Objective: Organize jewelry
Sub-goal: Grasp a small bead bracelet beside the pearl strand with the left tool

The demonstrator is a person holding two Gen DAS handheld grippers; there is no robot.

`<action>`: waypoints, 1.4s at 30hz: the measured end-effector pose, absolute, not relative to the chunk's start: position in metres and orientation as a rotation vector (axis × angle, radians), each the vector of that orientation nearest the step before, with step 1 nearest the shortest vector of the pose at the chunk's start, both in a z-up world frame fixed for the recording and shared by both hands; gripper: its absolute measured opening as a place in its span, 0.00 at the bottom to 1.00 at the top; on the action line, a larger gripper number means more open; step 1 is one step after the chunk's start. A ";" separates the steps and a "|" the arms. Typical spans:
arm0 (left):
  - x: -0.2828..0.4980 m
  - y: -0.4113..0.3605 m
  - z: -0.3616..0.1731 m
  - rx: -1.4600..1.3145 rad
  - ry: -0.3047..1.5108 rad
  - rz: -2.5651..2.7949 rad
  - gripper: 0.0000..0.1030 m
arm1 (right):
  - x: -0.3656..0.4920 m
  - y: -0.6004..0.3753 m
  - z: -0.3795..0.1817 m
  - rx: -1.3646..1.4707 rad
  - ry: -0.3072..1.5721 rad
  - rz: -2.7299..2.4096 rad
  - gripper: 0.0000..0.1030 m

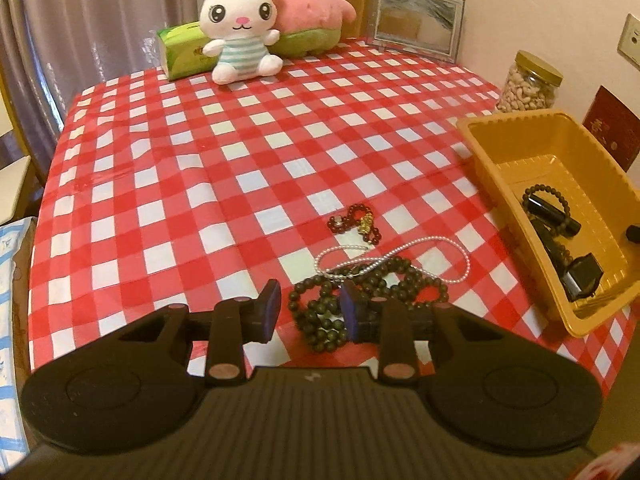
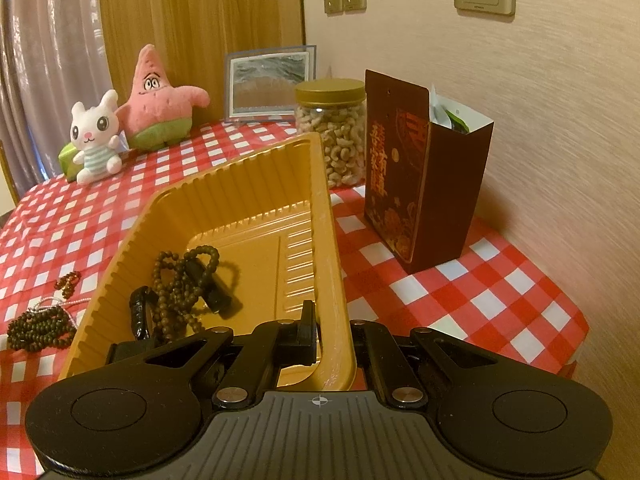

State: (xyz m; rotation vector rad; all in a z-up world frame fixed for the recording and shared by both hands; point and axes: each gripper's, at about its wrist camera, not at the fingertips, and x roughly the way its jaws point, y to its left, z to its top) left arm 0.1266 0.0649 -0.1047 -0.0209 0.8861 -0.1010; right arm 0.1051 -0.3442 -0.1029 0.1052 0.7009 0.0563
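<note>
A heap of dark bead strands (image 1: 360, 300) lies on the checked tablecloth, with a white pearl necklace (image 1: 400, 258) across it and a red bead bracelet (image 1: 356, 222) just beyond. My left gripper (image 1: 310, 312) is open, its fingers low on either side of the dark beads' near part. The orange tray (image 1: 492, 172) at the right holds brown bead strands and black pieces (image 2: 180, 284). My right gripper (image 2: 334, 334) is shut on the tray's near right wall (image 2: 334, 280), one finger inside, one outside. The dark beads also show in the right wrist view (image 2: 38, 328).
Two plush toys (image 1: 240, 28), a green tissue pack (image 1: 180, 50) and a picture frame (image 1: 416, 20) stand at the table's far edge. A jar of cashews (image 2: 332, 132) and a dark red box (image 2: 420, 184) stand behind the tray by the wall.
</note>
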 end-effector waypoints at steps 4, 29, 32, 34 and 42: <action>0.130 0.062 -0.107 -0.007 0.880 -0.113 0.28 | 0.105 -0.344 -0.103 0.107 0.704 0.053 0.04; 0.213 0.040 -0.148 0.068 0.842 -0.204 0.12 | 0.106 -0.344 -0.106 0.107 0.730 0.033 0.04; 0.217 0.038 -0.151 0.068 0.844 -0.208 0.11 | 0.107 -0.344 -0.107 0.108 0.734 0.030 0.04; 0.219 0.037 -0.152 0.071 0.845 -0.207 0.10 | 0.107 -0.344 -0.107 0.108 0.737 0.028 0.04; 0.223 0.035 -0.155 0.083 0.847 -0.212 0.05 | 0.108 -0.344 -0.108 0.112 0.744 0.026 0.05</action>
